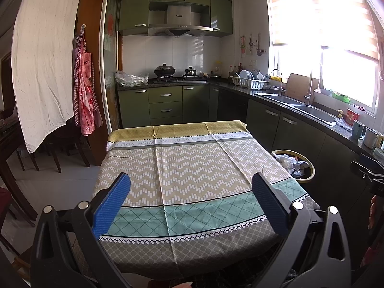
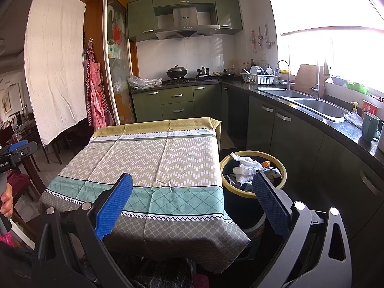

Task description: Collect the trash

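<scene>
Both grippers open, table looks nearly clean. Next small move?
Probably lower the right gripper onto the small pale scrap lying on the tablecloth near its teal band. It looks like the only litter left there, and both the right and left gripper are open and hold nothing. The bin beside the table already holds crumpled paper.

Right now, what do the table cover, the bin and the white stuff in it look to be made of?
Table cover: woven printed cloth, matte; fold creases and draped corners show it. Bin: probably plastic, with a smooth dark body and a yellow rim. White stuff: crumpled tissue or paper towel, judging by the soft wrinkles, though thin cloth is possible.
</scene>
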A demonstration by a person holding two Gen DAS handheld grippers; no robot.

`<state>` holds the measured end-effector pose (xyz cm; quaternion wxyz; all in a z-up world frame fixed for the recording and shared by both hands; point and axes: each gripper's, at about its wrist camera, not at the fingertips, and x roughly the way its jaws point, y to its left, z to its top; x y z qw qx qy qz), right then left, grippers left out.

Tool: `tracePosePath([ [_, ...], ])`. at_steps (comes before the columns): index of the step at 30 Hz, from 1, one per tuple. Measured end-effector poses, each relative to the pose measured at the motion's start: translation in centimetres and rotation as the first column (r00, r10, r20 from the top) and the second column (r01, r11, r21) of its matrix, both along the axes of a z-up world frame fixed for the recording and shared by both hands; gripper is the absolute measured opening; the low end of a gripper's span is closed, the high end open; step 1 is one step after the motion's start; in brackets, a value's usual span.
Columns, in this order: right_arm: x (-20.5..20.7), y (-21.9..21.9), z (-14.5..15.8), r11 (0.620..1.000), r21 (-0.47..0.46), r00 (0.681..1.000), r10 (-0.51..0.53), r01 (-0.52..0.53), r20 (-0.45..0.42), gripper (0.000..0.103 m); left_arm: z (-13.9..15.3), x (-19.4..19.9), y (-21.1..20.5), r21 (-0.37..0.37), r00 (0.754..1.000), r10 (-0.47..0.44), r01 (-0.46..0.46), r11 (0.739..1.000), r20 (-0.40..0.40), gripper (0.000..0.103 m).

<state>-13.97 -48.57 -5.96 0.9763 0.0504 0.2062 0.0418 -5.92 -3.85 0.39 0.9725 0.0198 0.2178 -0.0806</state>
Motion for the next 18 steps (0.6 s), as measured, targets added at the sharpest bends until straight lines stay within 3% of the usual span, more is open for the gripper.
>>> tracePosePath([
  [18, 0.38, -0.07, -0.46, 1.000, -0.003, 1.000, 0.005, -0.005, -0.005, 0.098, -0.32, 0.15, -0.41, 0.014, 1.000, -0.019, 0.019, 1.000, -0.006, 0.097],
])
